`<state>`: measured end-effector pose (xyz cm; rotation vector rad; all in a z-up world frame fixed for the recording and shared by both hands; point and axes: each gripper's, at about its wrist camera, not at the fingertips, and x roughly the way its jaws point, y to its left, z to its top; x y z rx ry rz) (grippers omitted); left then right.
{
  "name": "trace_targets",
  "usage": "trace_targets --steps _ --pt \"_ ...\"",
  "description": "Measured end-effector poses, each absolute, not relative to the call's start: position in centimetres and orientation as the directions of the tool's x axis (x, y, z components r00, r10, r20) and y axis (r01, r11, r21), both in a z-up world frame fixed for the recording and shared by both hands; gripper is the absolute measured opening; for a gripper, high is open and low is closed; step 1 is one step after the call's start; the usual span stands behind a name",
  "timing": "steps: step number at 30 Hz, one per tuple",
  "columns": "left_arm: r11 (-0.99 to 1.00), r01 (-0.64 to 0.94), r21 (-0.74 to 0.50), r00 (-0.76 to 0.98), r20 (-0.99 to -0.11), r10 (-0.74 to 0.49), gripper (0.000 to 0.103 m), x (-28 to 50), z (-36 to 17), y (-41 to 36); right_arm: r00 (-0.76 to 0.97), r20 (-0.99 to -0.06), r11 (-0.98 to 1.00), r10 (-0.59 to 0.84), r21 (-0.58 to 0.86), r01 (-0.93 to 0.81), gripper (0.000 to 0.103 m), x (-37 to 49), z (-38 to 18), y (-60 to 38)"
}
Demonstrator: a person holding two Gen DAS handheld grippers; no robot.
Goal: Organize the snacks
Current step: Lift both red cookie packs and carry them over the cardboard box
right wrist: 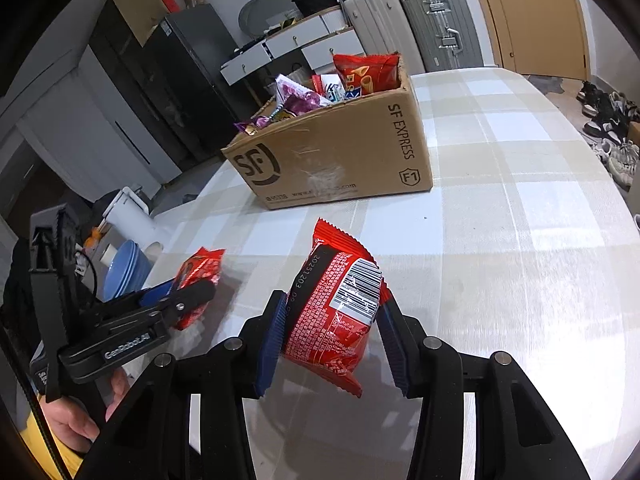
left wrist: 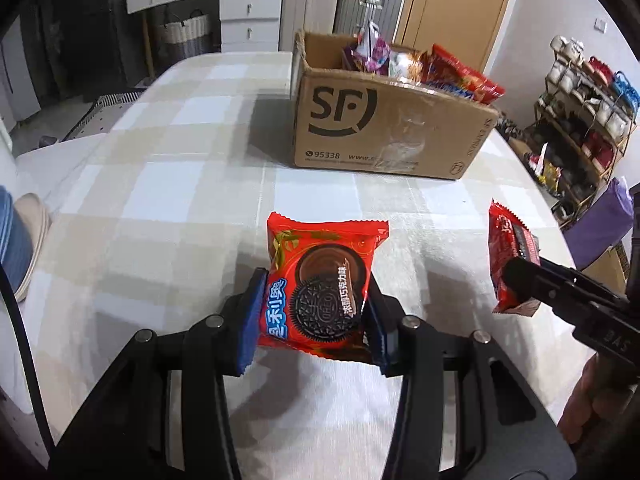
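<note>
Snacks held, box comes next

We grip the Oreo packet (left wrist: 320, 288) in the left gripper (left wrist: 312, 320), the barcode packet (right wrist: 336, 312) in the right gripper (right wrist: 332, 336), seemingly lifted above the tablecloth (right wrist: 500, 240). Next, carry both over the cardboard box (left wrist: 384, 128), then release.

Between the blue fingers (left wrist: 252, 316) a red Oreo pack (left wrist: 324, 284) is showing a black cookie. Beyond them, a beige-and-white checked tablecloth (left wrist: 168, 184) is lying under a brown box (left wrist: 384, 128) printed in black.
</note>
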<state>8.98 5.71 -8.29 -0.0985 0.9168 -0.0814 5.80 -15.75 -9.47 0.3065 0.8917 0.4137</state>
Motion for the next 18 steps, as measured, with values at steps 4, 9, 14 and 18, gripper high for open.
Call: trace_targets --steps 4,9,14,18 --pt "0.992 0.025 -0.125 0.660 -0.743 -0.110 0.041 6.0 -6.7 6.0 0.590 -0.656 0.874 0.471 0.436 -0.214 0.046 4.2 -8.5 -16.1" --pt "0.996 0.017 -0.087 0.696 -0.714 -0.074 0.041 3.5 -5.3 6.2 0.621 -0.614 0.865 0.488 0.435 -0.250 0.046 2.0 -7.0 -15.8" --pt "0.996 0.003 -0.087 0.693 -0.718 -0.065 0.041 2.0 -5.3 7.0 0.618 -0.604 0.862 0.503 0.400 -0.311 0.046 0.5 -6.3 -14.4" --pt "0.995 0.009 -0.099 0.703 -0.707 -0.077 0.041 1.6 -4.8 7.1 0.619 -0.599 0.860 0.508 0.390 -0.328 0.046 0.3 -6.2 -13.8"
